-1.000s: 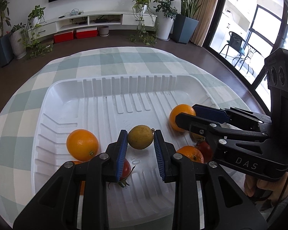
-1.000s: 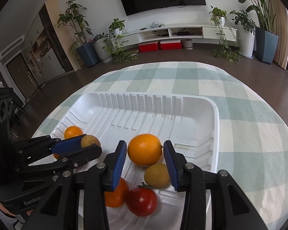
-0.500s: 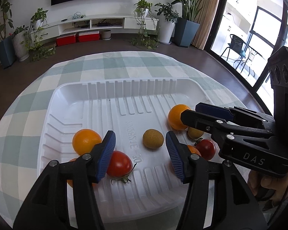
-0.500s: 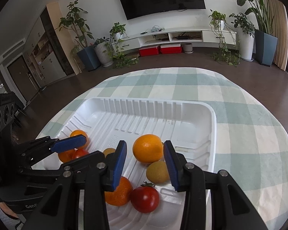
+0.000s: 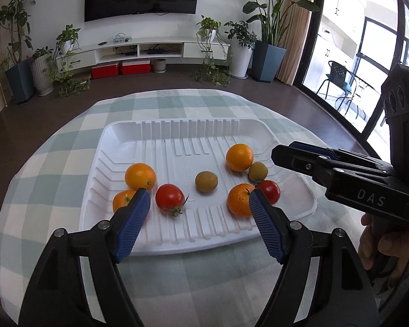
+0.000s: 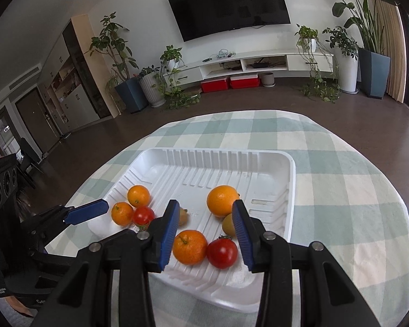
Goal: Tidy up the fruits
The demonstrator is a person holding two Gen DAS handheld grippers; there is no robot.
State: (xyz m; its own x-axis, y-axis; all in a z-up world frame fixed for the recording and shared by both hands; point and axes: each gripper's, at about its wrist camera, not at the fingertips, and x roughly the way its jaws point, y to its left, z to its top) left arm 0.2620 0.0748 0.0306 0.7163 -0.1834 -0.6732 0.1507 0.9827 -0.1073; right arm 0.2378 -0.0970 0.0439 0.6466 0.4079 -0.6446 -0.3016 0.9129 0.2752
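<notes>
A white ribbed tray (image 5: 193,133) (image 6: 275,163) on a green checked tablecloth holds several fruits. On the left lie two oranges (image 5: 140,175) (image 5: 121,200) and a red tomato (image 5: 169,198). A greenish-brown fruit (image 5: 206,181) lies alone in the middle. On the right lie two oranges (image 5: 239,157) (image 5: 238,199), another greenish-brown fruit (image 5: 258,170) and a tomato (image 5: 268,191). My left gripper (image 5: 199,203) is open and empty above the tray's near edge. My right gripper (image 6: 203,217) is open and empty above the right group; it also shows in the left wrist view (image 5: 294,152).
The round table's cloth (image 5: 193,280) has bare room around the tray, and the table edge drops to a dark floor. A TV unit with red boxes (image 6: 230,81) and potted plants stand far behind. A hand (image 5: 381,248) holds the right gripper.
My left gripper let go of the greenish-brown fruit, opened wide and drew back toward the near edge. My right gripper also pulled back and up, still open.
</notes>
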